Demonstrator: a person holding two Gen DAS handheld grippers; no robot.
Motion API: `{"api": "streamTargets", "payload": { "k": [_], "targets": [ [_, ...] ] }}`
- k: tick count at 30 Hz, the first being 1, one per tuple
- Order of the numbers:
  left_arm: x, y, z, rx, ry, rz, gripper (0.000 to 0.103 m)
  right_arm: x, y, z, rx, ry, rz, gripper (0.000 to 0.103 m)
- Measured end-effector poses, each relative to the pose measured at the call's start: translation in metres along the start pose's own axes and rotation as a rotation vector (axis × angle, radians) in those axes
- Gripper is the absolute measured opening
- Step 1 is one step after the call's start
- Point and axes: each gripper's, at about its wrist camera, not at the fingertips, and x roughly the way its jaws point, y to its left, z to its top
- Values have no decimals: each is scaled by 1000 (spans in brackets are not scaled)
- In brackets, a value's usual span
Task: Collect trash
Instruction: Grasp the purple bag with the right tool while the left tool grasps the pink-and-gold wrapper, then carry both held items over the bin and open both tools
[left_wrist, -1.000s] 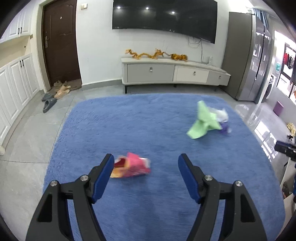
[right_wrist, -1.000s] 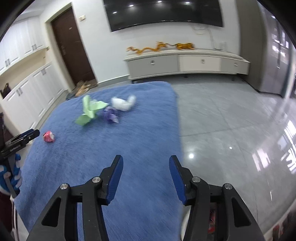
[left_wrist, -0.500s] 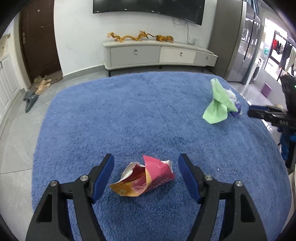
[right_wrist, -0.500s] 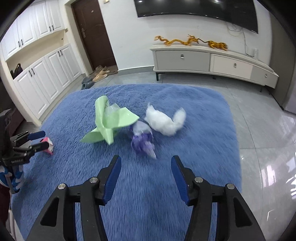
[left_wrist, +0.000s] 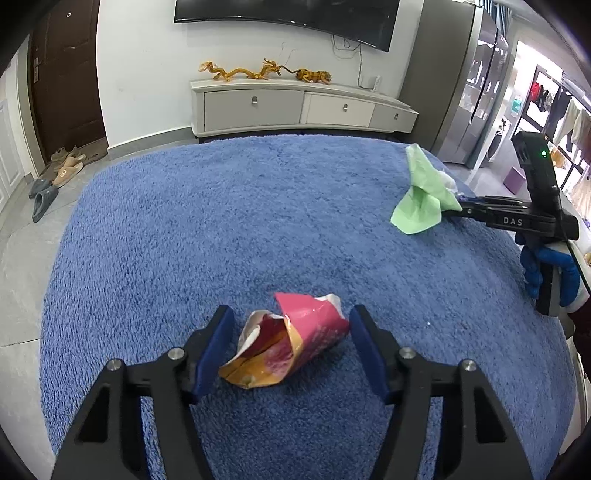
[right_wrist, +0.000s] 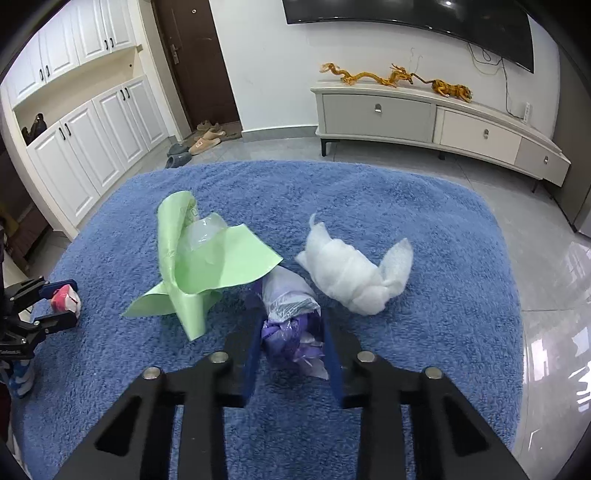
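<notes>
We are in a tiled living room with a white TV cabinet (left_wrist: 303, 109) against the far wall and a fluffy blue rug (left_wrist: 229, 229) spread before it. All the trash lies on that rug. Toward the near edge of the rug, the left tool (left_wrist: 290, 343) straddles a crumpled pink and orange snack wrapper (left_wrist: 291, 341); its jaws have just been closing, yet the blue pads stand just clear of the wrapper on either side, so it is open around it and not gripping. Toward the rug's other side, the right tool (right_wrist: 291, 341) has also just been closing, and its pads now press on a crumpled purple plastic wrapper (right_wrist: 291, 328), which it grips. Just beside that wrapper on the rug lie a folded green paper sheet (right_wrist: 207, 266) and a wad of white tissue (right_wrist: 351, 273). We see a blue-gloved hand (left_wrist: 550, 266) holding the right tool's handle.
</notes>
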Motion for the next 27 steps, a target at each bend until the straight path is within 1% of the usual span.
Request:
{"api": "streamTargets", "payload": {
  "k": [2,3,6,10,11,12,21,24,27],
  "targets": [
    [-1,-3,-2,8,-2,5,61,-3,7,-2,-20,-2,7,27],
    [-2,-4,-3,9,-4,4,52,-5,11,-4,-30,-1,11,27],
    [-8,-9,-7,4,-12,5,52,-11,21,-12,-52,1,14,27],
    [-19,-14,-15,-14,-31,9,50,-23,21,-26,-22,-3,14,27],
    [-23,-17,-18,-21,-36,10,42,-27,19,-31,-10,-5,12,27],
    [-26,-19,-20,-26,-31,4,31,-31,17,-34,-1,-6,10,27],
    [-57,-41,-40,-65,-61,2,29,-87,4,-71,58,-19,-25,27],
    [-71,-55,-43,-64,-76,-12,29,-109,-2,-86,87,-39,-27,27],
    [-86,-78,-37,-47,-104,-36,29,-129,-5,-102,117,-59,-31,27]
  ]
}}
